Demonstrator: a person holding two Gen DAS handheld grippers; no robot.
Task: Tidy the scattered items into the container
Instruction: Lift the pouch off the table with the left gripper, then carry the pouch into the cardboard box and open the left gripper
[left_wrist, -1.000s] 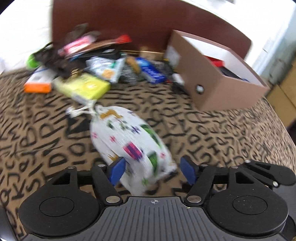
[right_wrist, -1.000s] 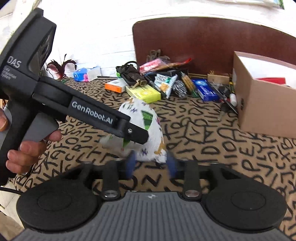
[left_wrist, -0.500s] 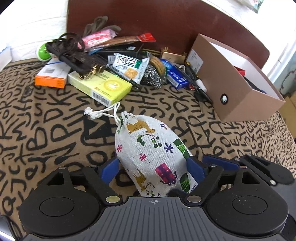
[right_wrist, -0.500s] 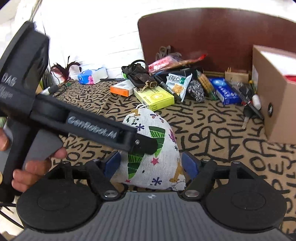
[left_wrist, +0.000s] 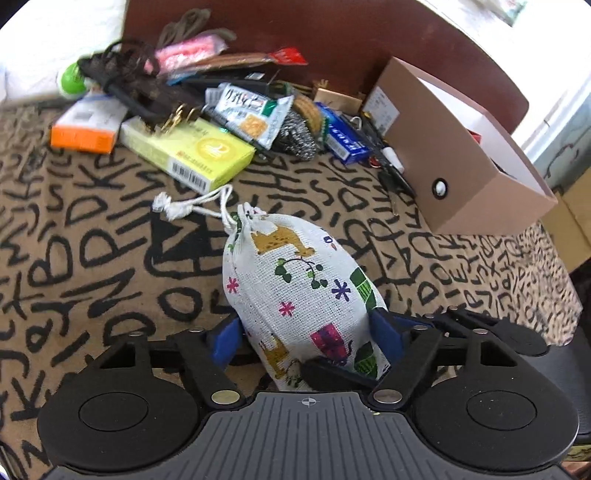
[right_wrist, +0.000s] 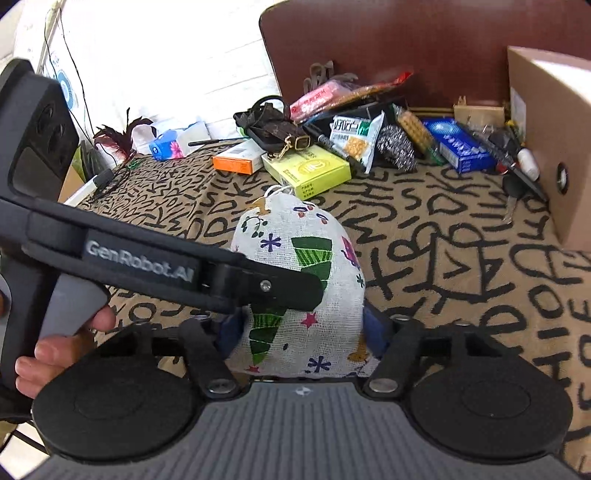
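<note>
A white drawstring pouch (left_wrist: 295, 291) with coloured prints lies on the letter-patterned cloth, also in the right wrist view (right_wrist: 303, 273). My left gripper (left_wrist: 304, 334) has its blue pads against both sides of the pouch's lower end. My right gripper (right_wrist: 301, 328) also closes on the pouch from the other side, and its finger shows in the left wrist view (left_wrist: 332, 373). The brown cardboard box (left_wrist: 454, 162) stands open at the right, also in the right wrist view (right_wrist: 546, 122).
A heap of scattered items lies at the back: a yellow box (left_wrist: 192, 151), an orange box (left_wrist: 85, 129), a snack packet (left_wrist: 251, 114), a steel scourer (left_wrist: 295, 136), a blue box (left_wrist: 343, 136), a dark strap (left_wrist: 136, 88). A brown headboard (left_wrist: 332, 40) stands behind.
Both grippers have moved forward around the pouch and their jaws have closed in onto its sides. The pouch now lies between both pairs of pads.
</note>
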